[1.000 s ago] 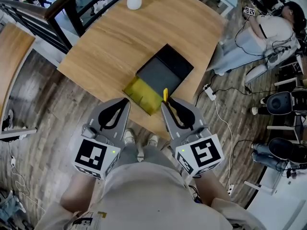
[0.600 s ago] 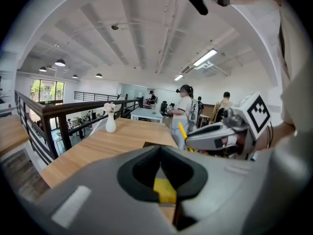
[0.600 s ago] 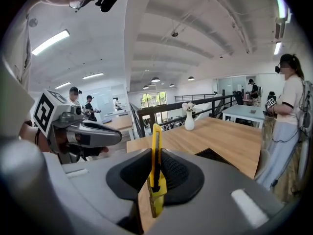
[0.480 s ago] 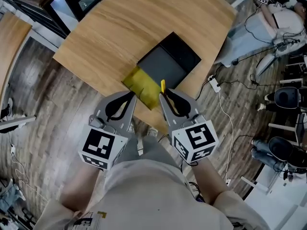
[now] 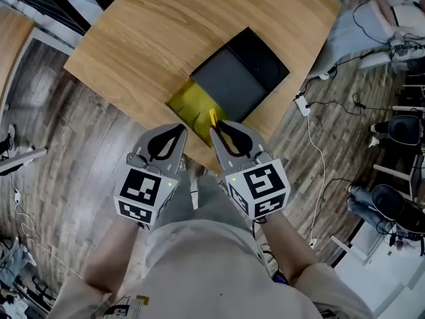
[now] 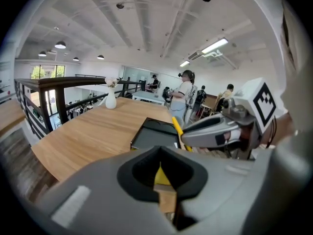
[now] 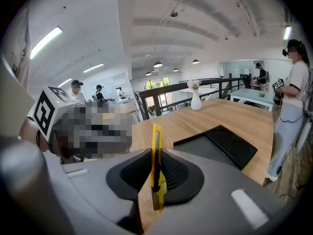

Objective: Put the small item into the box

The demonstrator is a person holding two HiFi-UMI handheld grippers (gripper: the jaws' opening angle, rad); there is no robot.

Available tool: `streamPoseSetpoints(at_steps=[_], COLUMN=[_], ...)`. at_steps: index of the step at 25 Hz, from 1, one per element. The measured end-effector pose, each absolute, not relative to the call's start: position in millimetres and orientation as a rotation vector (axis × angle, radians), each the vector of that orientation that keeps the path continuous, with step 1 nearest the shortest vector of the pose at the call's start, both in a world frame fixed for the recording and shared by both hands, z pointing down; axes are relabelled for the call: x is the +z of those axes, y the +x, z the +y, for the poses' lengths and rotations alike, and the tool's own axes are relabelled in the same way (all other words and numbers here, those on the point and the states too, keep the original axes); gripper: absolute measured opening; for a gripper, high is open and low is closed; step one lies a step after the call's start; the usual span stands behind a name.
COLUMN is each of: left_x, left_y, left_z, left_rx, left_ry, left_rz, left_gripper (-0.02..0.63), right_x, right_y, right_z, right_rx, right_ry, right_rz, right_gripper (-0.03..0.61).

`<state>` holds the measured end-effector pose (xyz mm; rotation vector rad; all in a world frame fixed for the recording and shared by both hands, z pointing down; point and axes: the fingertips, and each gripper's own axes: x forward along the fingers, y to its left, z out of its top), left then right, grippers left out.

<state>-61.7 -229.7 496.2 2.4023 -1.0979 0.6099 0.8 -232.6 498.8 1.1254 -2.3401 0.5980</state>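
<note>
Overhead, the head view placed both grippers side by side at the near edge of the wooden table (image 5: 133, 38), just short of the black box (image 5: 232, 78) lying open there, a yellow piece (image 5: 188, 106) against its near end. Only the right gripper view showed the grip plainly: the right gripper (image 7: 155, 153) was clamped on a slim yellow utility knife (image 7: 156, 131), held on edge, its end poking past the pads, outside the box. The left gripper view showed the left gripper (image 6: 161, 153) with jaws drawn together on nothing, and a white vase (image 6: 111, 100) far down the table. Black-and-white square markers (image 5: 257, 183) covered both cubes.
</note>
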Motion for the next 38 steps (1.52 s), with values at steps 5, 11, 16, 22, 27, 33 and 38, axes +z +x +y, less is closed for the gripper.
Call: streamPoseSetpoints(at_steps=[5,11,16,22,27,33,38], left_x=[521,546,575,597,606,614,620], left_y=[-62,-68,-72,-75,-77,-78,-82], left_z=[-232,-247,-256,-258,-257,-256,-252], left_rx=[0.635,0.642,0.661,0.682,0.687,0.704,0.668], left_ry=[2.353,2.292,2.253,2.224,2.209,2.192,2.14], left_rz=[-1.091,-1.097,-1.077,-1.055,-1.041,-1.041,-1.039], left_gripper=[0.003,0.003,0.003,0.003,0.003,0.003,0.003], right_x=[533,577,602,629,646,661,667], right_y=[-8,-12,-15,-20,-22,-20,-24], right_z=[-234,-237,-244,-244,-244,-242,-239], right_rx=[0.631,0.657,0.724,0.728,0.745,0.72,0.676], right_ry=[1.07,1.005,0.989,0.953,0.94,0.903,0.847], right_rz=[-2.313,-2.25,-2.22,-2.18,-2.139,-2.082,-2.047], right_gripper=[0.057,0.057,0.057,0.057,0.057,0.058,0.058])
